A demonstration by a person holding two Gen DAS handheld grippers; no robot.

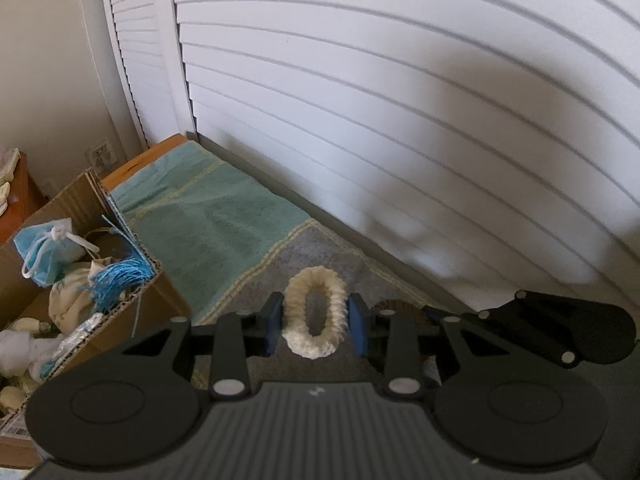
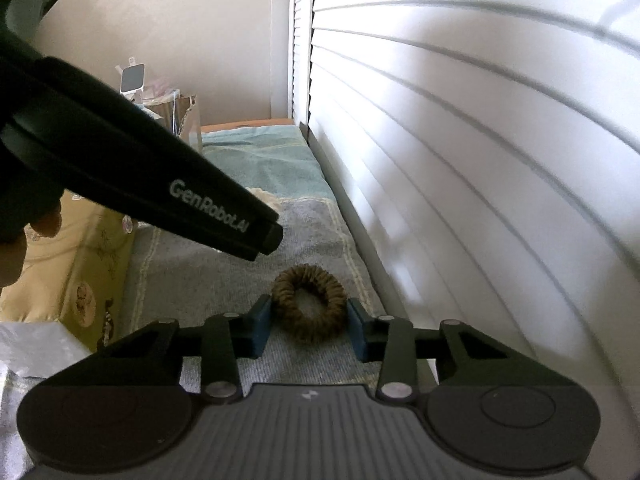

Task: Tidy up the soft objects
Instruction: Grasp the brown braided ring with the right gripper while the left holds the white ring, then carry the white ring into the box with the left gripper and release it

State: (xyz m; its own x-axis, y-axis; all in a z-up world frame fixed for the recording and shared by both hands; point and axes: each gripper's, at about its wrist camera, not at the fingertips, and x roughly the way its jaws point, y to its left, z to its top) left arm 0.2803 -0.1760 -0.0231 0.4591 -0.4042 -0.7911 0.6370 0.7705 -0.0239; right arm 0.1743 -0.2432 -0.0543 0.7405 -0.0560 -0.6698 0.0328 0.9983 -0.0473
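1. The left gripper [image 1: 316,326] is clamped on a cream scrunchie [image 1: 315,312]. Its blue pads press both sides of the ring and squeeze it into a tall oval, a sideways grip that probably keeps the soft loop from slipping.
2. The cream scrunchie sits between the pads, above a grey and teal towel [image 1: 208,216] spread beside a white slatted shutter [image 1: 400,120].
3. To the left stands an open cardboard box [image 1: 116,320] holding soft things, including a blue face mask [image 1: 40,256] and blue tassels. It is likely where the scrunchies belong.
4. The right gripper [image 2: 308,328] brackets a brown scrunchie [image 2: 309,305]. Its pads touch the ring's two sides, though the ring stays round, so the hold looks light.
5. The brown scrunchie appears to rest on the grey part of the towel, close to the shutter; whether it is lifted is unclear.
6. Seen from the right wrist, the body of the left gripper crosses the upper left, just beside the right one.
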